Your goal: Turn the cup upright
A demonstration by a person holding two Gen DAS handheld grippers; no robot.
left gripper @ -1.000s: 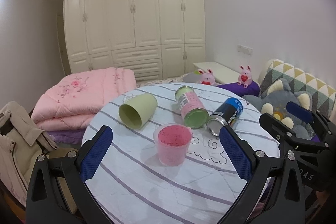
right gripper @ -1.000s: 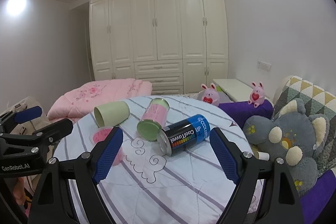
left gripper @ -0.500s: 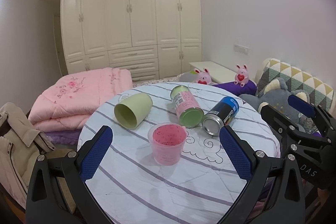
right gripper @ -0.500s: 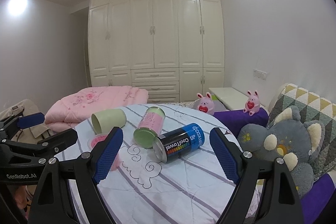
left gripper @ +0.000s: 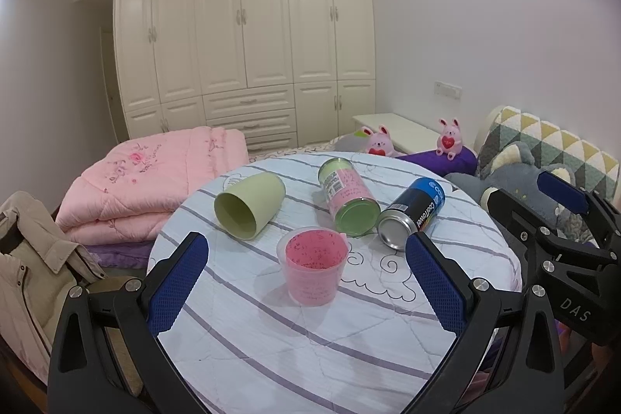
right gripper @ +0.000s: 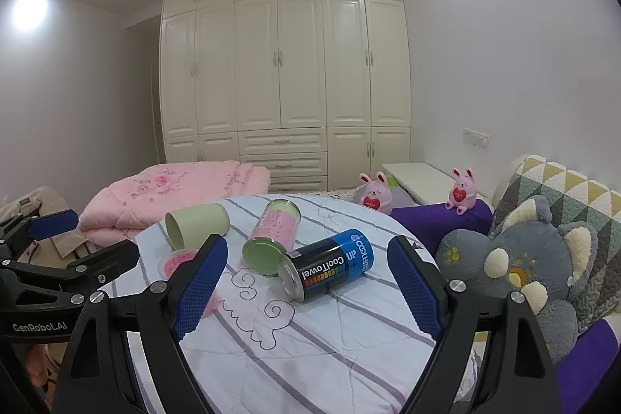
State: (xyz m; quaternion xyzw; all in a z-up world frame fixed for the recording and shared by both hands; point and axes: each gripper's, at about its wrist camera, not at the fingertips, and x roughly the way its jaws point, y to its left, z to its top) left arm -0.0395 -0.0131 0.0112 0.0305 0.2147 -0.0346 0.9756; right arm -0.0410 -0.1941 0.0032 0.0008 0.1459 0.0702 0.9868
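Note:
A pale green cup (left gripper: 248, 206) lies on its side at the table's far left, mouth toward me; it also shows in the right wrist view (right gripper: 196, 224). A pink cup (left gripper: 312, 268) stands upright in front of it. My left gripper (left gripper: 306, 282) is open and empty, held above the table with the pink cup between its fingers in view. My right gripper (right gripper: 306, 291) is open and empty, back from a black-and-blue can (right gripper: 328, 264) lying on its side. The right gripper also shows at the right edge of the left wrist view (left gripper: 559, 220).
A pink-and-green canister (left gripper: 347, 196) and the black-and-blue can (left gripper: 413, 212) lie on their sides on the round striped table (left gripper: 310, 336). A folded pink quilt (left gripper: 155, 177) is behind left, a grey plush toy (right gripper: 520, 262) to the right.
Both grippers have drawn back and risen a little, so the table and its objects sit lower and farther in both views. Nothing on the table has moved.

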